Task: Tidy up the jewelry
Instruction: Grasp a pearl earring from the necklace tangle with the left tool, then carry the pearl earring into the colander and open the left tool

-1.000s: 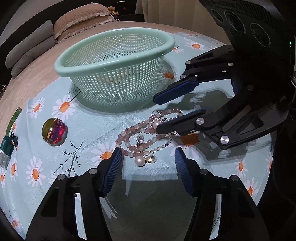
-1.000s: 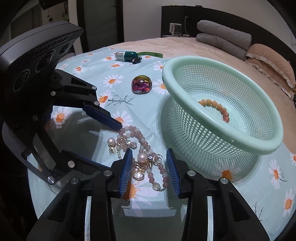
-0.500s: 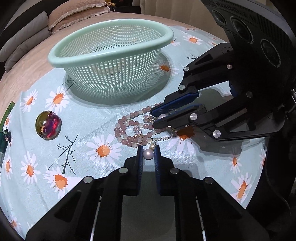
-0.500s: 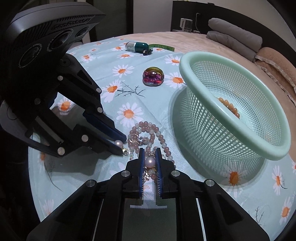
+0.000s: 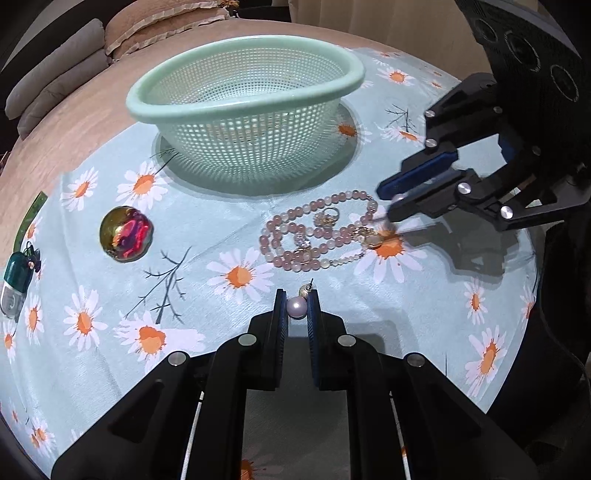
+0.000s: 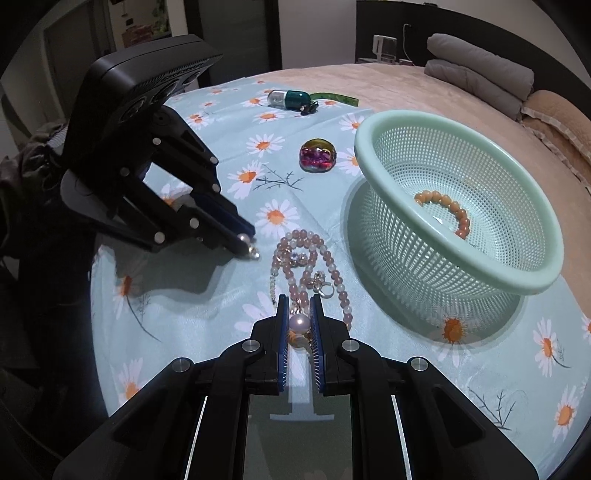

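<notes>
One orange bracelet (image 6: 448, 208) lies in the basket (image 6: 517, 284). Left gripper (image 5: 296, 308) and right gripper (image 6: 298, 323) each clamp a pearl earring; the pink necklace (image 5: 314, 236) remains mid-cloth (image 5: 221, 221), apparently unsorted.

Tan bed (image 6: 424, 92) under a daisy-print cloth (image 5: 221, 229); grey folded pillows (image 6: 480, 70) against a dark headboard (image 6: 461, 26)

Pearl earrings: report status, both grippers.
Left gripper shut on pearl earring, lifted clear. Right gripper shut on second pearl earring. Pink necklace on cloth. Basket path unobstructed.
</notes>
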A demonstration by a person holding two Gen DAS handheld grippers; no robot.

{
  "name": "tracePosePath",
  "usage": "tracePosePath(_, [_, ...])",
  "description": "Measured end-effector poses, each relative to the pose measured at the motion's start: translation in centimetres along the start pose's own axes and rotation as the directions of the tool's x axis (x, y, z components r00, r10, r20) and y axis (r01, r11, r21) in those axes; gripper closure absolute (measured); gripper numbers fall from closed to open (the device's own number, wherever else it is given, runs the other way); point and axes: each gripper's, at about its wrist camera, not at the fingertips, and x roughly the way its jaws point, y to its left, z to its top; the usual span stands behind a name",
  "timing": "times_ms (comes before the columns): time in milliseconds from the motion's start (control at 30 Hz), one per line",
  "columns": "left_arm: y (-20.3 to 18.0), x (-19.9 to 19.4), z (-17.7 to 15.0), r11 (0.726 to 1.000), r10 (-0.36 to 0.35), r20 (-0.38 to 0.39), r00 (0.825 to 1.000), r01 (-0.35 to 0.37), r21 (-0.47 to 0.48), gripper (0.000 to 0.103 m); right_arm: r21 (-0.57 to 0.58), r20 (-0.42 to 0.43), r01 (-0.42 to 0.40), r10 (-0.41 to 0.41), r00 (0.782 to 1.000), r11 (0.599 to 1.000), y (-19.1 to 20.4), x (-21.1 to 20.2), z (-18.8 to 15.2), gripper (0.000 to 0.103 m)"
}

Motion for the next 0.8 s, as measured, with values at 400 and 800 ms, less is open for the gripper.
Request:
tracePosePath(400, [3.8,-5.5,2.2,0.987,0.128,0.107,0.986,-0.115,-0.113,0.091,0.038,0.079,0.060,-0.063,0.995,0.997,-1.0,-5.1,-0.8,0.092])
tracePosePath(800, [3.0,-7.9,7.2,0.986,0.133,0.216,0.967,-0.106,-0.132,0.091,0.051,0.164,0.094,-0.102,0.981,0.994,-0.4,-8.3,0.8,0.092])
